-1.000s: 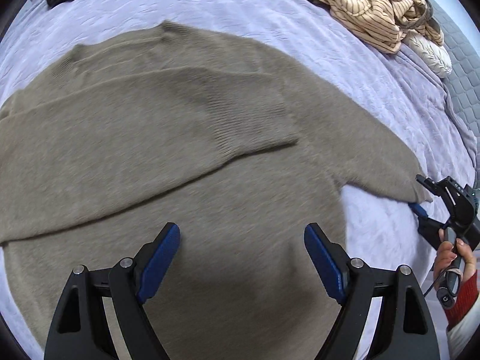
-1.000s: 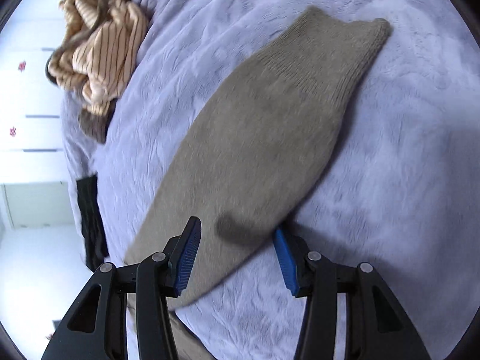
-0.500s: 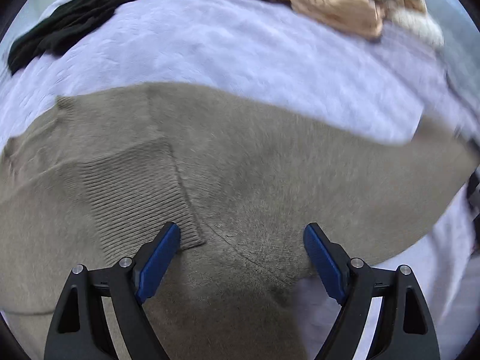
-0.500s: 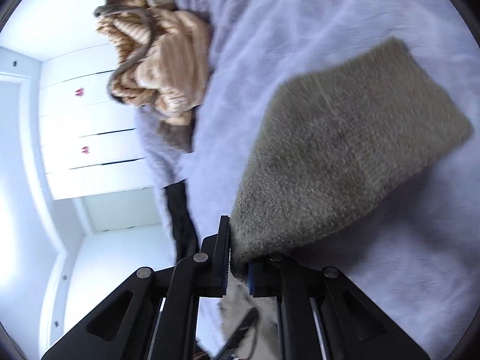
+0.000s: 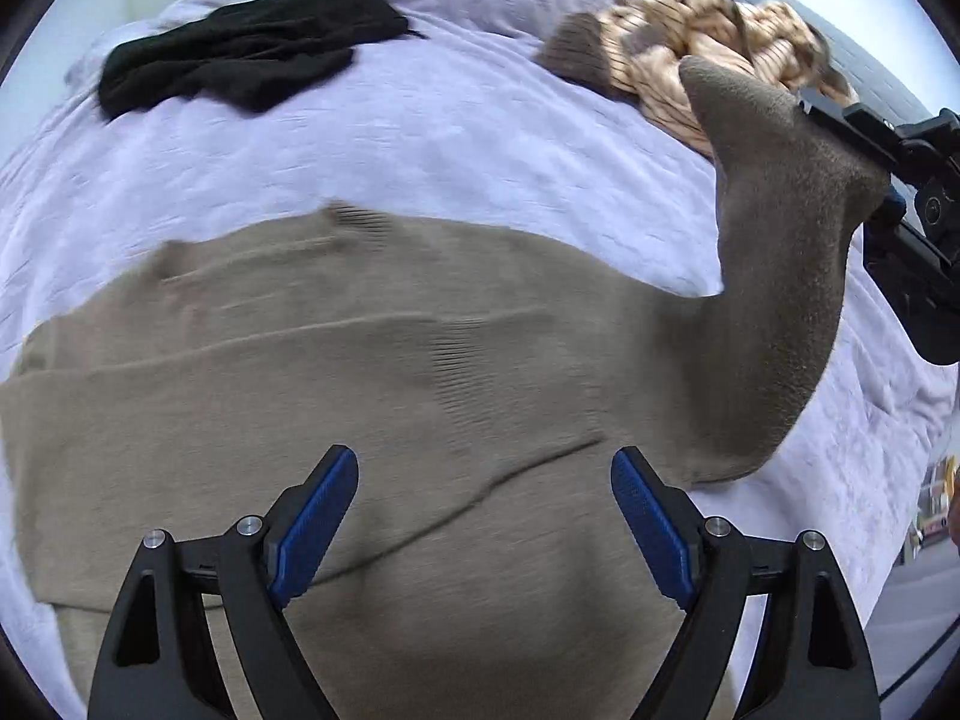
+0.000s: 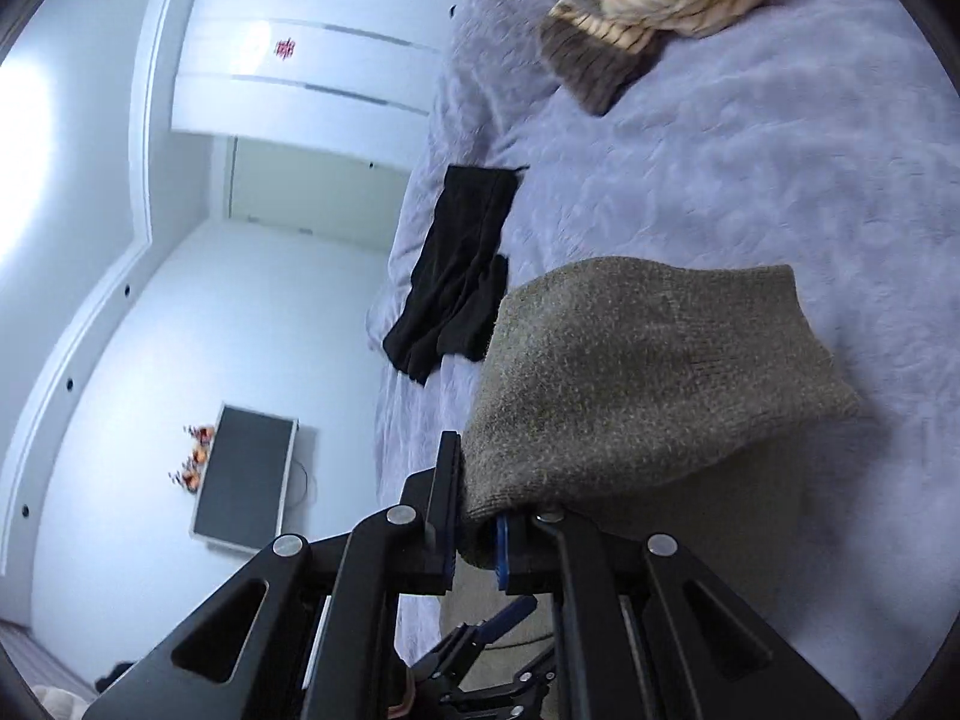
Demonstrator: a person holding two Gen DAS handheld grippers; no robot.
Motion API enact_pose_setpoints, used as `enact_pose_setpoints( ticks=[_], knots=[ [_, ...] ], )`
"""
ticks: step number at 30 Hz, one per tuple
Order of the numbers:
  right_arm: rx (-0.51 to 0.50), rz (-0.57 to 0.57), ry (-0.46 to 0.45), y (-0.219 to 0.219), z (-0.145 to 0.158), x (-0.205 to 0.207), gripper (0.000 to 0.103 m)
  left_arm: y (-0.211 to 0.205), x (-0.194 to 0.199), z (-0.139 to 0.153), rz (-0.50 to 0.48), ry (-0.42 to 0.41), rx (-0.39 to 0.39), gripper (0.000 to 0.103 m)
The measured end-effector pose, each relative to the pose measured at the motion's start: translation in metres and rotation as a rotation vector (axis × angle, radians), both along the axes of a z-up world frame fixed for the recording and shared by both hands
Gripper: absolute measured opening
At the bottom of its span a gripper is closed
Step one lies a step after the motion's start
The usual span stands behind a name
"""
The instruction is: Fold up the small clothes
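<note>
A broad band of bare lavender bedspread (image 5: 420, 138) lay open between the spread taupe sweater (image 5: 360, 390) and the far clutter; a black garment (image 5: 240, 54) blocked the far left and a striped tan heap (image 5: 708, 48) the far right; the lifted sleeve (image 5: 780, 228), pinched in the right gripper (image 6: 477, 531), barred the right side.

No words, brand names or numbers can be read anywhere. The only sign-like marks are two small red ornaments (image 6: 284, 48) on the white wardrobe doors (image 6: 312, 78) in the right wrist view, too small and blurred to make out. A round mark on the other tool's black body is also unreadable.
</note>
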State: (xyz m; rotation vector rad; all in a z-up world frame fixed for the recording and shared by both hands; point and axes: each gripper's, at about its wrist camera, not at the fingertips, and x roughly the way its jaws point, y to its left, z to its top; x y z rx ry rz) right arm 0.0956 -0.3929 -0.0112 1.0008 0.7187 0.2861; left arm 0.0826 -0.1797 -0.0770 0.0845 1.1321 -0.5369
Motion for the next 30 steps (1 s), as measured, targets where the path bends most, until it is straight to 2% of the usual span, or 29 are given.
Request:
enact_pose_setpoints(
  ticks=[3,7,10,14,16,17,18,20,23,24,25,26,27,28,30],
  knots=[
    [-0.069,0.114,0.018,0.05,-0.006,0.027,0.01,0.039,0.008,0.0,0.075,0.006,0.016,0.087],
    [-0.226,0.282,0.074,0.126,-0.028,0.045,0.01,0.091,0.015,-0.008,0.164,0.006,0.063,0.087],
    [-0.347,0.414,0.147,0.176,-0.059,0.054,0.01,0.123,0.016,-0.016,0.222,0.016,0.092,0.087],
    [-0.471,0.491,0.281,0.21,-0.104,0.051,0.015,0.154,0.016,-0.035,0.282,0.045,0.119,0.087],
    [-0.491,0.481,0.362,0.21,-0.119,0.05,0.018,0.164,0.014,-0.044,0.291,0.054,0.139,0.087],
    [-0.491,0.466,0.376,0.207,-0.122,0.048,0.027,0.165,0.013,-0.046,0.288,0.046,0.146,0.087],
    [-0.477,0.441,0.376,0.201,-0.121,0.046,0.031,0.165,0.012,-0.048,0.278,0.041,0.149,0.087],
    [-0.425,0.371,0.367,0.185,-0.114,0.045,0.052,0.165,0.012,-0.051,0.264,0.032,0.156,0.087],
    [-0.28,0.207,0.376,0.153,-0.111,0.049,0.053,0.167,0.011,-0.049,0.266,0.029,0.14,0.087],
    [-0.207,0.142,0.392,0.141,-0.116,0.051,0.053,0.171,0.012,-0.046,0.277,0.033,0.115,0.087],
    [-0.121,0.086,0.407,0.129,-0.123,0.052,0.048,0.174,0.011,-0.044,0.287,0.037,0.095,0.087],
    [-0.05,0.046,0.418,0.123,-0.128,0.053,0.022,0.18,0.01,-0.042,0.297,0.043,0.072,0.087],
    [0.001,0.016,0.433,0.118,-0.133,0.056,0.007,0.186,0.008,-0.04,0.306,0.05,0.054,0.087],
    [-0.007,0.011,0.43,0.12,-0.13,0.06,0.007,0.191,0.008,-0.036,0.313,0.053,0.043,0.087],
    [-0.163,0.098,0.347,0.143,-0.107,0.073,0.007,0.202,0.004,-0.032,0.32,0.05,0.025,0.087]
  ],
)
